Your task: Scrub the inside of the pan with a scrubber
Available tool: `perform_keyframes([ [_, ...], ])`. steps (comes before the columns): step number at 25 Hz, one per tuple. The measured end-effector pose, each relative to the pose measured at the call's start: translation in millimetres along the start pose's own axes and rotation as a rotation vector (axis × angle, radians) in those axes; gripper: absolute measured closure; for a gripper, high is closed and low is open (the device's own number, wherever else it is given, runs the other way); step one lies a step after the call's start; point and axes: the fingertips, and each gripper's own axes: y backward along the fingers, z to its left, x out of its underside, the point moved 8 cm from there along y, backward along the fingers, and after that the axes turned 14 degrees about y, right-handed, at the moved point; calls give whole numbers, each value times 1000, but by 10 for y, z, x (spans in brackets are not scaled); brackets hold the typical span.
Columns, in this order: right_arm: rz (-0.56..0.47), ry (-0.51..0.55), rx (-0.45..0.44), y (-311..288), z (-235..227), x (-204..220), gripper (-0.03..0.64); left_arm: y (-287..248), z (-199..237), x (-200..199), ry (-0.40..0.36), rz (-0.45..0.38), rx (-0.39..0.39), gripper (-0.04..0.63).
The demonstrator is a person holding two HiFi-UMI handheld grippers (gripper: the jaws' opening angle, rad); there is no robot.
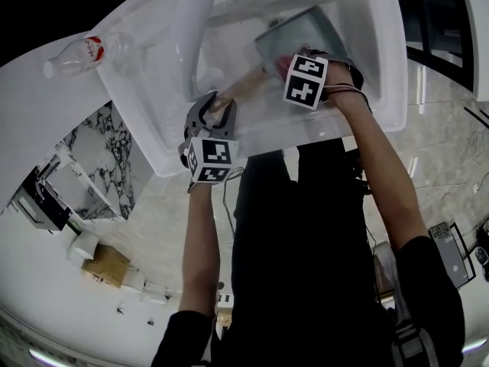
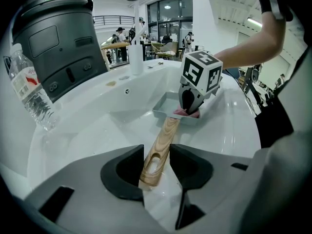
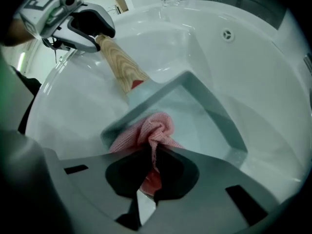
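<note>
A grey square pan (image 3: 195,111) with a wooden handle (image 2: 163,140) lies in the white sink (image 1: 367,67). My left gripper (image 2: 157,167) is shut on the far end of the handle, both pads against the wood. My right gripper (image 3: 151,150) is shut on a pink mesh scrubber (image 3: 148,130) and points steeply down. The scrubber bunches out past the jaws and rests on the pan's near rim and inner floor. In the head view the right gripper's marker cube (image 1: 306,80) covers its jaws, and the pan (image 1: 302,33) shows beyond it.
A clear water bottle (image 2: 29,89) lies on the sink's left ledge beside a dark grey bin (image 2: 53,43). The white faucet (image 1: 191,29) rises over the basin's left part. An overflow hole (image 3: 226,34) sits in the basin wall. The person's dark torso fills the near side.
</note>
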Motion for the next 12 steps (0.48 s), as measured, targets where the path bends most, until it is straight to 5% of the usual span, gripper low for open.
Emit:
perform_keyframes([
  [12, 266, -124, 237, -62, -459, 547, 577, -4, 0, -5, -8, 3, 5, 414],
])
